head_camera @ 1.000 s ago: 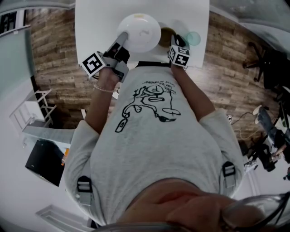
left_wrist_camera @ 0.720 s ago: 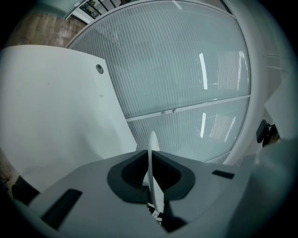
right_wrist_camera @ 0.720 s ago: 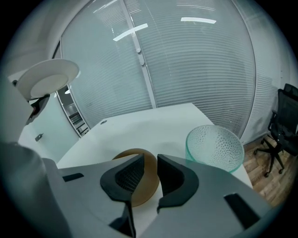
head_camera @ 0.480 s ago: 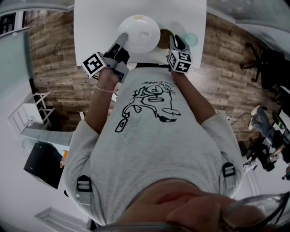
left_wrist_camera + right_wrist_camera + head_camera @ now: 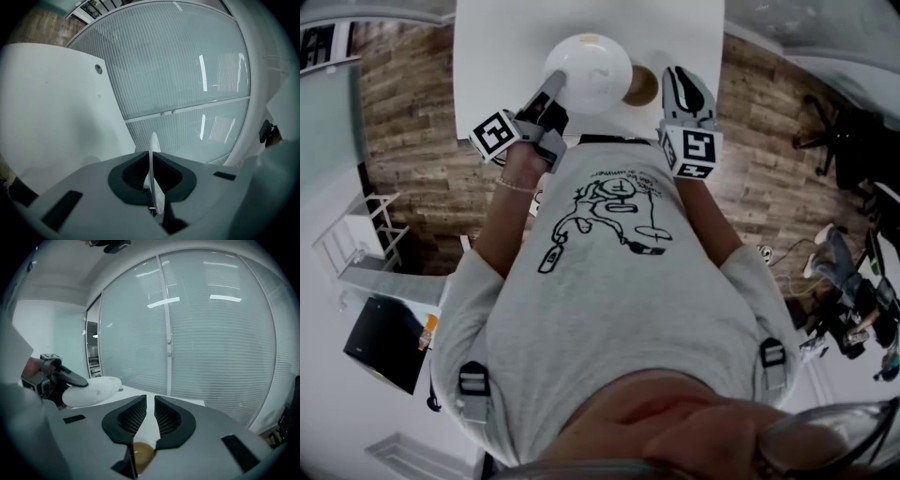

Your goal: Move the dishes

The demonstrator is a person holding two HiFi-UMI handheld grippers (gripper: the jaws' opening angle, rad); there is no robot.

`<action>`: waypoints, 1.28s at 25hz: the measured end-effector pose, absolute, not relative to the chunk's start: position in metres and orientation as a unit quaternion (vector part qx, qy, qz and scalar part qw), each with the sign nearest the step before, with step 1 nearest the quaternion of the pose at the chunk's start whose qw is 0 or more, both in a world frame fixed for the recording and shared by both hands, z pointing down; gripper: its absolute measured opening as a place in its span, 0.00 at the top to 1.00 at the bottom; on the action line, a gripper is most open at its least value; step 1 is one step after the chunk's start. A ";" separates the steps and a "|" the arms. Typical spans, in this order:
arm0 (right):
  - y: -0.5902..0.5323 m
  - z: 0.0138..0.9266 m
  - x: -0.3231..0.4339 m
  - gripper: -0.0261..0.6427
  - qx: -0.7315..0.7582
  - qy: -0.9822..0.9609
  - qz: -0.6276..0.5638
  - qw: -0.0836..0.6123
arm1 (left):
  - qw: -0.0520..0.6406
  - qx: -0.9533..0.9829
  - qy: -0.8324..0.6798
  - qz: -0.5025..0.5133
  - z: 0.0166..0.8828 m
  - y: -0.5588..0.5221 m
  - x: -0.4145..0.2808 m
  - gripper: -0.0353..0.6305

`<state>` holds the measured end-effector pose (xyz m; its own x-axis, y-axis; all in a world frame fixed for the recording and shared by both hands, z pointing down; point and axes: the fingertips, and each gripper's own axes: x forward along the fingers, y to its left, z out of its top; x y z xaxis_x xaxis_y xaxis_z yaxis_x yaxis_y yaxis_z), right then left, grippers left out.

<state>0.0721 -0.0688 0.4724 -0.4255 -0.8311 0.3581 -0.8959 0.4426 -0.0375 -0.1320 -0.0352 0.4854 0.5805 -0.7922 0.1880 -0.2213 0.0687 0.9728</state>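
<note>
so the left gripper (image 5: pixel 554 82) is clamped on the rim of the plate (image 5: pixel 592 67), on the right gripper (image 5: pixel 682 79) the jaws have just been narrowed to a slit with nothing caught in them, and past those the bowl (image 5: pixel 641 86) is seen on the table (image 5: pixel 497 47), just beside the held plate

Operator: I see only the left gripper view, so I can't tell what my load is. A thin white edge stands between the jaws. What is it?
Observer: It is the rim of a round white plate. The head view shows the left gripper clamped on the plate's near-left edge.
Operator: Is anything close beside the plate?
Observer: Yes. A small round brown dish sits on the white table just right of the plate, partly hidden behind the plate's edge.
</note>
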 end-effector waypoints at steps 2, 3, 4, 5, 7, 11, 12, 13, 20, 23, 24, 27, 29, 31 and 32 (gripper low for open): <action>-0.070 0.447 0.073 0.85 0.512 -0.842 0.098 0.136 | 0.615 0.641 -0.396 -0.234 0.485 -0.036 -0.132 0.92; -0.069 0.435 0.074 0.85 0.511 -0.844 0.093 0.133 | 0.615 0.641 -0.396 -0.234 0.484 -0.036 -0.131 0.92; -0.069 0.423 0.074 0.85 0.508 -0.847 0.088 0.131 | 0.614 0.641 -0.396 -0.234 0.484 -0.036 -0.131 0.92; -0.068 0.412 0.074 0.85 0.505 -0.849 0.082 0.129 | 0.614 0.641 -0.396 -0.235 0.484 -0.035 -0.131 0.92; -0.065 0.392 0.072 0.85 0.497 -0.856 0.071 0.127 | 0.613 0.641 -0.396 -0.235 0.485 -0.035 -0.131 0.92; -0.061 0.363 0.069 0.85 0.489 -0.863 0.060 0.116 | 0.614 0.638 -0.399 -0.239 0.486 -0.034 -0.131 0.92; -0.060 0.358 0.069 0.85 0.488 -0.864 0.057 0.112 | 0.613 0.639 -0.399 -0.240 0.485 -0.034 -0.131 0.92; -0.060 0.354 0.069 0.85 0.488 -0.865 0.055 0.108 | 0.612 0.640 -0.399 -0.240 0.484 -0.033 -0.130 0.92; -0.061 0.352 0.068 0.86 0.477 -0.870 0.063 0.104 | 0.611 0.637 -0.405 -0.238 0.489 -0.033 -0.133 0.92; -0.061 0.355 0.068 0.86 0.470 -0.873 0.067 0.109 | 0.614 0.632 -0.410 -0.234 0.498 -0.032 -0.133 0.92; -0.060 0.355 0.067 0.86 0.468 -0.874 0.066 0.108 | 0.615 0.631 -0.411 -0.233 0.500 -0.031 -0.133 0.92; -0.060 0.353 0.067 0.87 0.465 -0.877 0.064 0.104 | 0.616 0.628 -0.417 -0.229 0.509 -0.031 -0.134 0.92; -0.060 0.353 0.068 0.87 0.464 -0.877 0.065 0.103 | 0.618 0.624 -0.422 -0.225 0.517 -0.031 -0.135 0.92; -0.060 0.352 0.069 0.87 0.463 -0.878 0.065 0.101 | 0.619 0.621 -0.428 -0.219 0.526 -0.030 -0.136 0.92; -0.059 0.351 0.069 0.87 0.463 -0.878 0.065 0.099 | 0.619 0.620 -0.430 -0.216 0.531 -0.030 -0.138 0.92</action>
